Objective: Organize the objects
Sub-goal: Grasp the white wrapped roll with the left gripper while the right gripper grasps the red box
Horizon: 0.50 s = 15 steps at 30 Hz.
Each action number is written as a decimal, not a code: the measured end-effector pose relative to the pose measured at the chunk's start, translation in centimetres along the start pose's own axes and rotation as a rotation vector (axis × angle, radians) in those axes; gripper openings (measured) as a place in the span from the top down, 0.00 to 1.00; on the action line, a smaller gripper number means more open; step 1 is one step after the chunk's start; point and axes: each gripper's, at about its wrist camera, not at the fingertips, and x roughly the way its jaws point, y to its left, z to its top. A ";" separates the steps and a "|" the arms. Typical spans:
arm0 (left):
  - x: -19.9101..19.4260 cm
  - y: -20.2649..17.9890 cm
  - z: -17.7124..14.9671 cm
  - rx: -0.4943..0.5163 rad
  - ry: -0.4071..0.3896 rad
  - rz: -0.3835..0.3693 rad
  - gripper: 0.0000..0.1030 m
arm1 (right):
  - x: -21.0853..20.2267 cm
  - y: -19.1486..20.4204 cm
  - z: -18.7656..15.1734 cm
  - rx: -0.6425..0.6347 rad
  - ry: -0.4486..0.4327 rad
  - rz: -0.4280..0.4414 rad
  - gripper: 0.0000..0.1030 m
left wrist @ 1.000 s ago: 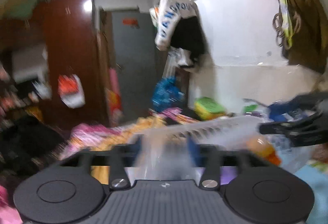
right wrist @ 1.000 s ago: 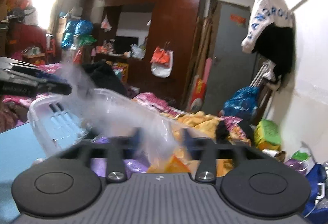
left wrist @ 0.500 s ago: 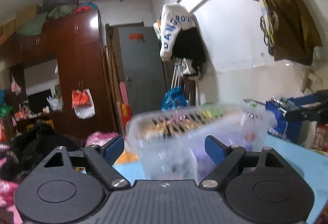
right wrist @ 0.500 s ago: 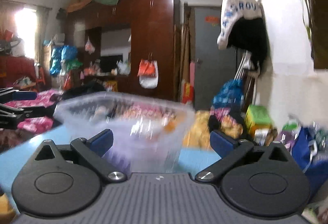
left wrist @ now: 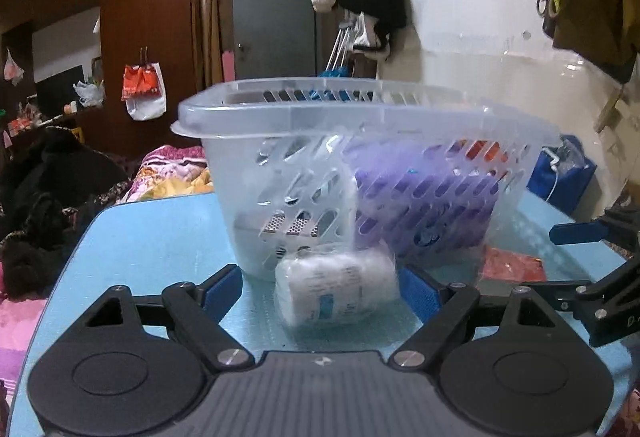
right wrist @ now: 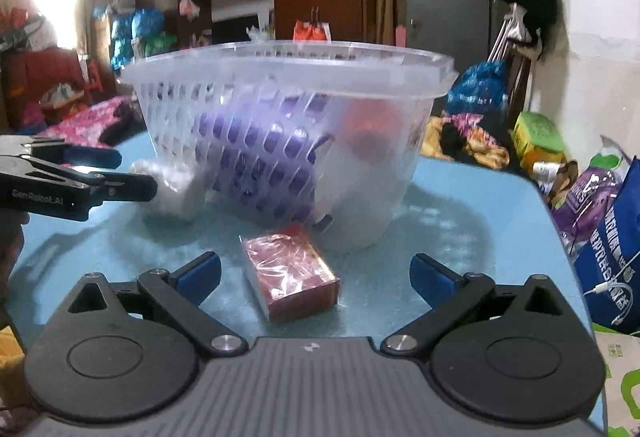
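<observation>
A clear plastic basket (left wrist: 360, 125) stands on the blue table (left wrist: 160, 237), with a purple package (left wrist: 424, 193) and other items inside. A white wrapped roll (left wrist: 336, 289) lies on the table between the fingers of my open left gripper (left wrist: 320, 287). A red wrapped box (right wrist: 290, 271) lies in front of the basket (right wrist: 288, 77), between the fingers of my open right gripper (right wrist: 316, 273). The left gripper also shows in the right wrist view (right wrist: 120, 173), by the white roll (right wrist: 172, 189).
The table's right edge (right wrist: 560, 237) has bags on the floor beside it, among them a blue bag (right wrist: 612, 253). A bed with piled clothes (left wrist: 48, 189) lies left of the table. A wall (left wrist: 480, 17) stands behind the basket.
Both grippers came down from the basket's rim to table level and opened wide. The basket now stands on the table, and the roll and red box lie between the fingers.
</observation>
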 end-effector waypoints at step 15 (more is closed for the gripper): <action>2.1 -3.3 -0.1 0.075 0.073 0.056 0.14 | 1.2 0.5 -0.9 -0.016 0.089 -0.020 0.20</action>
